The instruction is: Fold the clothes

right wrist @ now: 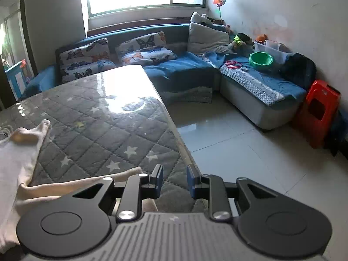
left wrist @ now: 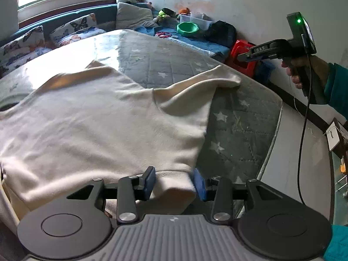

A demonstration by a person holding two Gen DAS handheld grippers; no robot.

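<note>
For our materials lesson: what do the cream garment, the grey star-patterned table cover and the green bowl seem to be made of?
Cream garment: soft matte knit, probably fleece; fuzzy nap, limp folds.
Grey star-patterned table cover: quilted fabric, apparently under clear glossy sheeting; window glare.
Green bowl: likely smooth moulded plastic.

The table [right wrist: 121,91], covered by a grey quilted star-pattern mat [left wrist: 228,117] under a glossy transparent sheet, carries one cream garment [left wrist: 97,117] spread flat, its sleeve reaching toward the right edge.
</note>
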